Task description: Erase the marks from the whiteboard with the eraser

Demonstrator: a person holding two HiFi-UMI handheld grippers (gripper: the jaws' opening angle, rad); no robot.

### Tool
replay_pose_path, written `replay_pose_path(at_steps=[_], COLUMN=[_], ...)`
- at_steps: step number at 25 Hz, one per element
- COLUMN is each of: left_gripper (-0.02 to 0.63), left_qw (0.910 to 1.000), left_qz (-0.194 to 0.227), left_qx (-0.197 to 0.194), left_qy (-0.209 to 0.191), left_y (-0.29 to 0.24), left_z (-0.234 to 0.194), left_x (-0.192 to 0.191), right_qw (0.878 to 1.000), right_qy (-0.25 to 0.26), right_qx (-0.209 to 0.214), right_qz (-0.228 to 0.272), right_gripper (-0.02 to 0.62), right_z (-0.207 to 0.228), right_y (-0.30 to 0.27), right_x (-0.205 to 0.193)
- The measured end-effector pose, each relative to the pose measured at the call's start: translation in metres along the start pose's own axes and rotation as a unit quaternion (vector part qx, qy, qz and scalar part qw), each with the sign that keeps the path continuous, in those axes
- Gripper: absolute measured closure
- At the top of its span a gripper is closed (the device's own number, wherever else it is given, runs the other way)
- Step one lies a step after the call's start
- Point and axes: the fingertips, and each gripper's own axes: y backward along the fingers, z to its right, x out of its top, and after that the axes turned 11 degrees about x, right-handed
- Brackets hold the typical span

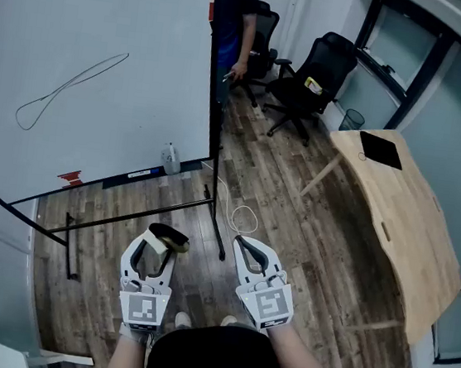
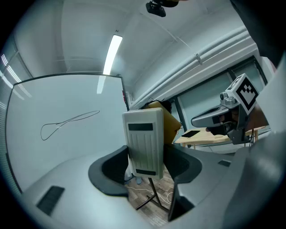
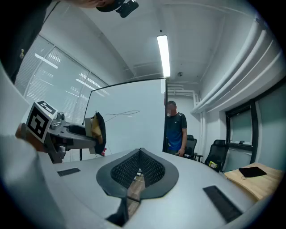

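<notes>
The whiteboard (image 1: pixel 101 80) is standing far left, its right edge meeting open wood floor (image 1: pixel 293 220) that is running to the wooden table (image 1: pixel 411 209) at right. A looped line (image 1: pixel 67 88) is crossing the board. Near, the left gripper (image 1: pixel 152 249) is clamping the eraser (image 1: pixel 167 236); the right gripper's (image 1: pixel 246 246) jaws are pressing together, empty.

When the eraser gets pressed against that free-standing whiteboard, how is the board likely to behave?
The whiteboard stands on a thin black stand, so it will probably rock or slide back under the eraser's pressure. Its panel looks rigid, likely flexing little.
</notes>
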Motion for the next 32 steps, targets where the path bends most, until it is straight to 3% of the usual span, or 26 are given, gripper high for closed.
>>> replay_pose_path(at_steps=[4,13,18,24,32], left_gripper=[0.345,0.345,0.345,0.347,0.347], left_qw=[1.0,0.9982,0.9975,0.9977,0.9985], left_qz=[-0.008,-0.031,-0.04,-0.041,-0.023], left_qx=[0.0,-0.011,-0.006,0.002,0.025], left_qy=[0.003,-0.05,-0.058,-0.054,-0.044], left_y=[-0.003,-0.009,-0.021,-0.063,-0.164], left_z=[0.024,0.057,0.059,0.038,-0.034], left_x=[0.002,-0.004,-0.012,-0.022,-0.024], right_qw=[1.0,0.998,0.998,0.998,0.999], right_qy=[0.012,-0.052,-0.057,-0.045,-0.015], right_qx=[0.009,0.011,0.023,0.034,0.035], right_qz=[-0.008,0.02,0.014,-0.004,-0.013], right_gripper=[0.567,0.566,0.566,0.566,0.566], right_z=[0.012,0.044,0.053,0.063,0.095], right_y=[0.015,0.042,0.03,-0.017,-0.129], right_x=[-0.006,-0.025,-0.033,-0.037,-0.016])
